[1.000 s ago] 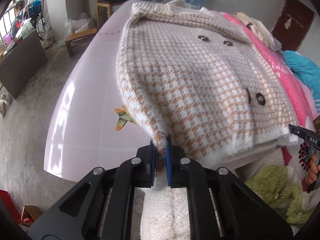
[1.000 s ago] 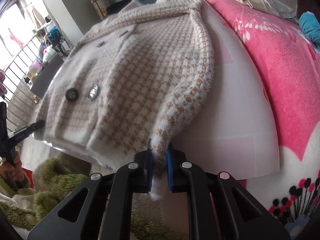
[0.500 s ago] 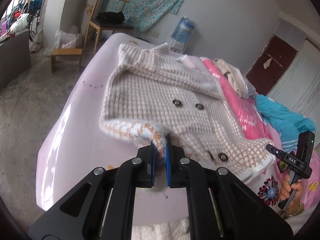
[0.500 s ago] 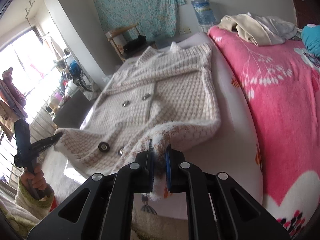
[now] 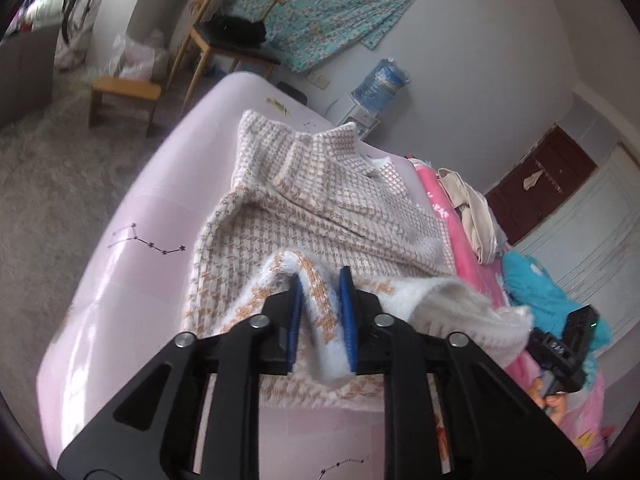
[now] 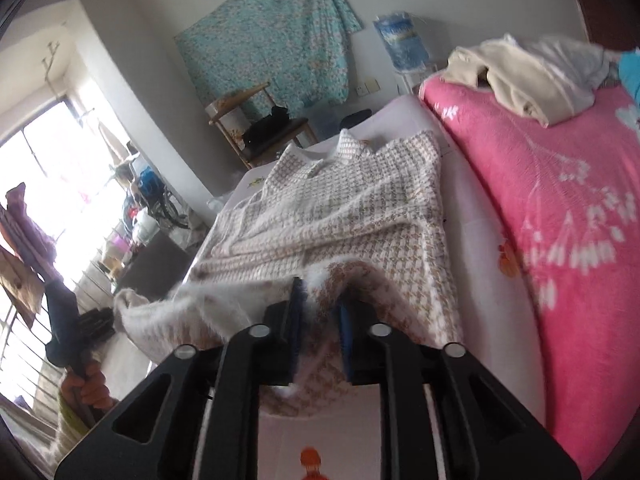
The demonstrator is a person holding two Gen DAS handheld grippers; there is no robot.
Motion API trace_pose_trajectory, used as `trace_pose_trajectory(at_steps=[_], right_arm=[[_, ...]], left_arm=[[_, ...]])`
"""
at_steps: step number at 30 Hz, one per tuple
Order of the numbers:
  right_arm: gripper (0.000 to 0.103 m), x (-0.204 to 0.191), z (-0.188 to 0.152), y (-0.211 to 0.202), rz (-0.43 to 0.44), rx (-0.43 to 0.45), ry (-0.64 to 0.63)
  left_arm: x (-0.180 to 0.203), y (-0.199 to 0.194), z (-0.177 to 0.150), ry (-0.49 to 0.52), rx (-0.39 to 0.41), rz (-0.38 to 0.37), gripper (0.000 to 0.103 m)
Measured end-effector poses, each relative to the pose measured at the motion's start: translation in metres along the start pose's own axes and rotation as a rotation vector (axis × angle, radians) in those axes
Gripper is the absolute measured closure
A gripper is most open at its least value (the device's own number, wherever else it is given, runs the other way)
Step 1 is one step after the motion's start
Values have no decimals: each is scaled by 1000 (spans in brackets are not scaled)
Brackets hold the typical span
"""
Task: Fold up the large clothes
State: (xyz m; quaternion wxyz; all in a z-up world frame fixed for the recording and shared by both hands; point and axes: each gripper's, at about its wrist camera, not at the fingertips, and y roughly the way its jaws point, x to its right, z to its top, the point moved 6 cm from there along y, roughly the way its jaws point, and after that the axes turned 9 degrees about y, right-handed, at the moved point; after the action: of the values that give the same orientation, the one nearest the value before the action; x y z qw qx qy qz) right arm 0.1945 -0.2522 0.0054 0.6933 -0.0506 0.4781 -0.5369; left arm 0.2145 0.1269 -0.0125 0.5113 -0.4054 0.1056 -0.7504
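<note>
A fuzzy beige-and-white houndstooth coat point(image 5: 320, 200) lies on a pale pink bed sheet point(image 5: 132, 248), collar at the far end. Its bottom hem is lifted and carried over the body toward the collar. My left gripper point(image 5: 320, 296) has its jaws parted, with the hem's left corner draped between the blue pads. My right gripper point(image 6: 322, 304) also has its jaws parted, with the hem's right corner point(image 6: 344, 276) lying between them. The coat point(image 6: 360, 208) shows folded across its middle in the right wrist view.
A pink floral blanket point(image 6: 560, 208) covers the bed's right side, with a heap of cream clothes point(image 6: 532, 76) and a blue garment point(image 5: 540, 288) on it. A wooden chair point(image 5: 228, 40), a low stool point(image 5: 124, 92) and a water bottle point(image 5: 380, 80) stand beyond the bed.
Both grippers have carried the hem up and forward over the coat toward the collar. Their jaws, shut on the hem before, have now parted.
</note>
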Motion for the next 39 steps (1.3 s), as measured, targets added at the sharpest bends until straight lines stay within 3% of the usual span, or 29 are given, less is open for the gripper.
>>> trace_pose_trajectory(at_steps=[1, 3, 4, 6, 12, 17, 23, 27, 30, 32, 36, 39], right_arm=[[71, 6, 3, 9, 8, -8, 26], [64, 16, 5, 18, 6, -12, 67], [59, 18, 4, 20, 5, -13, 75], [49, 24, 0, 19, -14, -1, 80], [44, 34, -3, 4, -57, 39, 56], [37, 30, 1, -19, -37, 110, 33], [37, 3, -10, -26, -3, 98, -74], [37, -31, -42, -6, -18, 19, -258], [50, -45, -62, 18, -28, -56, -340], [57, -50, -73, 41, -29, -112, -373], [59, -28, -85, 98, -120, -229, -359], [59, -25, -83, 99, -100, -235, -324]], left_arm=[[-7, 7, 2, -34, -14, -9, 72], [-17, 12, 3, -71, -7, 3, 47], [-22, 11, 4, -81, 1, 27, 43], [-28, 7, 4, -84, 14, 43, 43], [-27, -7, -9, -38, 18, 68, 43], [-8, -17, -26, 56, 16, 103, 43], [13, -21, -53, 135, -14, 129, 43], [23, -23, -75, 196, -39, 149, 43], [24, -20, -91, 201, -75, 157, 43], [25, -19, -99, 199, -85, 158, 43], [22, -20, -111, 146, -76, 125, 42], [10, -13, -117, 58, -91, 85, 42]])
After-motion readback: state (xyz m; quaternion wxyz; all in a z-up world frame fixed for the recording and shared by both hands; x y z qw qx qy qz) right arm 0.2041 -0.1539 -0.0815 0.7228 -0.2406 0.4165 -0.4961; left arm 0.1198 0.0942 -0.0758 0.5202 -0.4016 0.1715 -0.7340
